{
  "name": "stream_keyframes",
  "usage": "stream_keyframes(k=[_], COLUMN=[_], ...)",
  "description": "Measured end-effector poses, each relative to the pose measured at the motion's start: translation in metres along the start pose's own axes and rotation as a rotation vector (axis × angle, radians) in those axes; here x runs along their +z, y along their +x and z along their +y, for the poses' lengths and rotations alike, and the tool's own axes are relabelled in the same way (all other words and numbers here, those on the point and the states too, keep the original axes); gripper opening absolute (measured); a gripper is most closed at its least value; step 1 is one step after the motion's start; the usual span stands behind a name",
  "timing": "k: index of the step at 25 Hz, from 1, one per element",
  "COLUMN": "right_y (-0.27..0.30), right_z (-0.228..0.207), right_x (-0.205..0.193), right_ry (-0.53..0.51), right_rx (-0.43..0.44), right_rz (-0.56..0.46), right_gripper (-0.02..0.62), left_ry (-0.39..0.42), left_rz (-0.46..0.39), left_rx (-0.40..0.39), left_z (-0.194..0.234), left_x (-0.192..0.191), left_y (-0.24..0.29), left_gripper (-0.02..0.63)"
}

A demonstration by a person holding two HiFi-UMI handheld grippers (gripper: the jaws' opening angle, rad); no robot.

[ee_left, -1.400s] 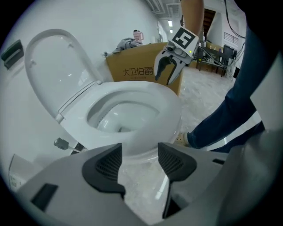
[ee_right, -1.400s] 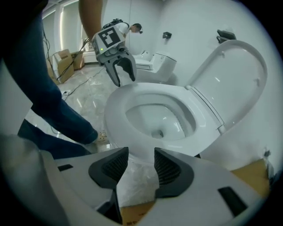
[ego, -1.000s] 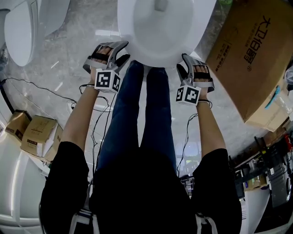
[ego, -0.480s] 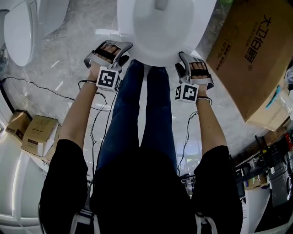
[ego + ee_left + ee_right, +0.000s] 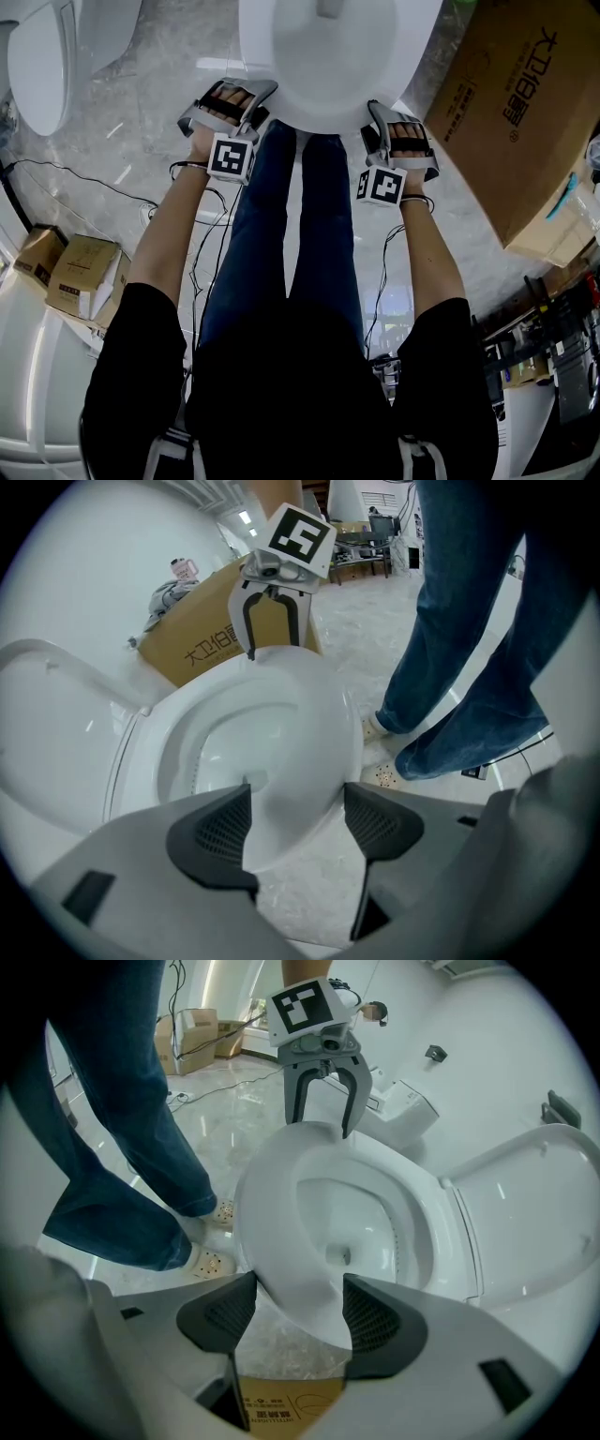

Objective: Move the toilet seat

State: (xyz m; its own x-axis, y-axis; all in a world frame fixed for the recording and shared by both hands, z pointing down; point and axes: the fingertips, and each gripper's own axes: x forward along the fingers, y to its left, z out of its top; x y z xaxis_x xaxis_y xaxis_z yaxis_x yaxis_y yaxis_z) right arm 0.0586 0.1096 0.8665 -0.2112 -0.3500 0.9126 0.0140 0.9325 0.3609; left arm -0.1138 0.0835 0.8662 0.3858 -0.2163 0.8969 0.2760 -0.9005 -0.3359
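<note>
Head view: left gripper [image 5: 253, 101] and right gripper [image 5: 375, 122] at the seat's [image 5: 281, 84] front edge, one on each side of the legs [image 5: 300, 216]. Seat down flat on the bowl [image 5: 356, 1232], lid [image 5: 544, 1204] upright behind. Both pairs of jaws wide apart, just opened, seat rim between the pads, nothing gripped.

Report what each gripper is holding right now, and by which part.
Nothing. The left gripper and right gripper have just been opening their jaws. The white ceramic toilet's front rim shows between each pair, but no pad presses on it.
</note>
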Motion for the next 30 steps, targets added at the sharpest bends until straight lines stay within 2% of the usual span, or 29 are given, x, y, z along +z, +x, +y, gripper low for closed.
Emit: stream_keyframes(k=[8, 22, 26, 30], right_y=[-0.022, -0.078, -0.089, -0.101], right_z=[-0.008, -0.036, -0.043, -0.051], right_x=[0.004, 0.014, 0.014, 0.015], right_ry=[-0.01, 0.017, 0.063, 0.075], right_rx=[-0.002, -0.052, -0.062, -0.079], right_rz=[-0.014, -0.045, -0.046, -0.054], right_gripper=[0.302, 0.302, 0.302, 0.302], left_ry=[-0.003, 0.073, 0.103, 0.098], left_rz=[-0.01, -0.043, -0.058, -0.055], left_rx=[-0.014, 0.066, 0.079, 0.095], left_z=[0.005, 0.027, 0.023, 0.029], left_x=[0.006, 0.026, 0.029, 0.033], left_y=[-0.018, -0.061, -0.071, -0.08], left_gripper=[0.313, 0.308, 0.223, 0.215])
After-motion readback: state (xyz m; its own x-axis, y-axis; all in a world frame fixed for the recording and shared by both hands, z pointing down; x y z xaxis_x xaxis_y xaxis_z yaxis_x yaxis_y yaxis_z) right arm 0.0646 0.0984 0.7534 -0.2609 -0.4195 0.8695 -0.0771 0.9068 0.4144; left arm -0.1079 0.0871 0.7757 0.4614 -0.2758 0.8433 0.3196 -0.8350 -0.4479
